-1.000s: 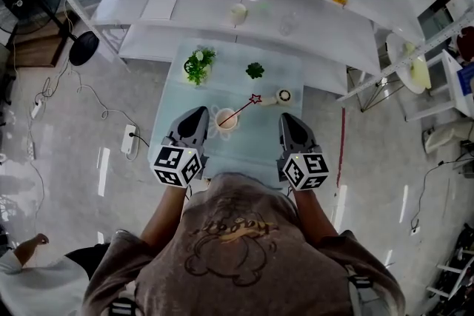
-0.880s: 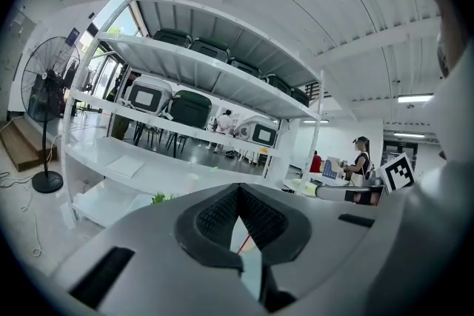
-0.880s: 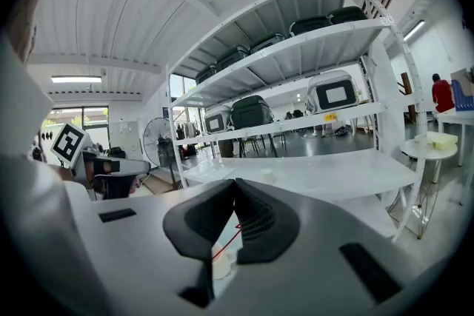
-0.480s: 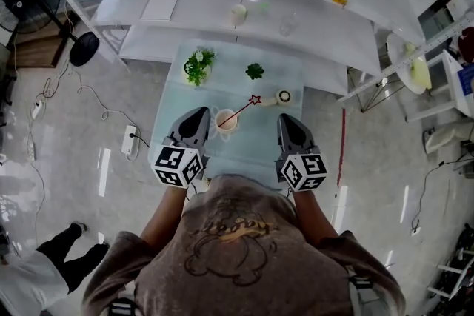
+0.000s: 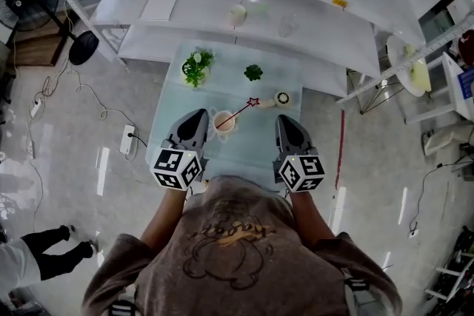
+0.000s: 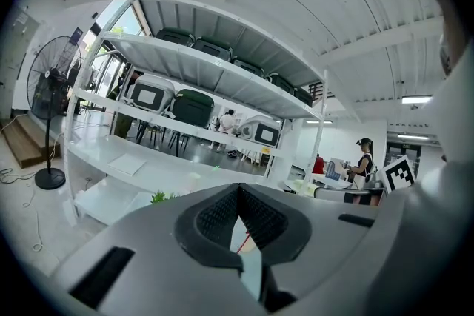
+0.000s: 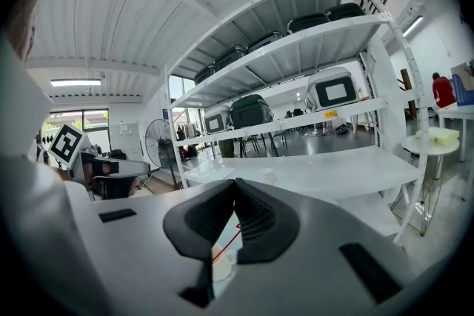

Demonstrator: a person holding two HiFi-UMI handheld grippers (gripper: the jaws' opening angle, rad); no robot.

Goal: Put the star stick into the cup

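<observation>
In the head view, the star stick [image 5: 238,113] stands in the cup [image 5: 224,122] on the table [image 5: 259,148]. Its shaft leans up and to the right, and the star hangs out past the rim. The left gripper [image 5: 198,116] sits just beside the cup, and the right gripper [image 5: 285,120] sits apart on the other side. The placing looks done, so the step in hand is probably a clean retreat: draw both tools straight back toward the body and keep the left one from nudging the cup, since the leaning stick could tip it.

In the left gripper view, the left gripper [image 6: 238,192] has its jaws together with nothing between them. The red shaft [image 6: 243,243] shows beyond them.

In the right gripper view, the right gripper [image 7: 237,185] is likewise closed and empty, with the cup [image 7: 221,264] and stick [image 7: 229,237] ahead of it.
</observation>
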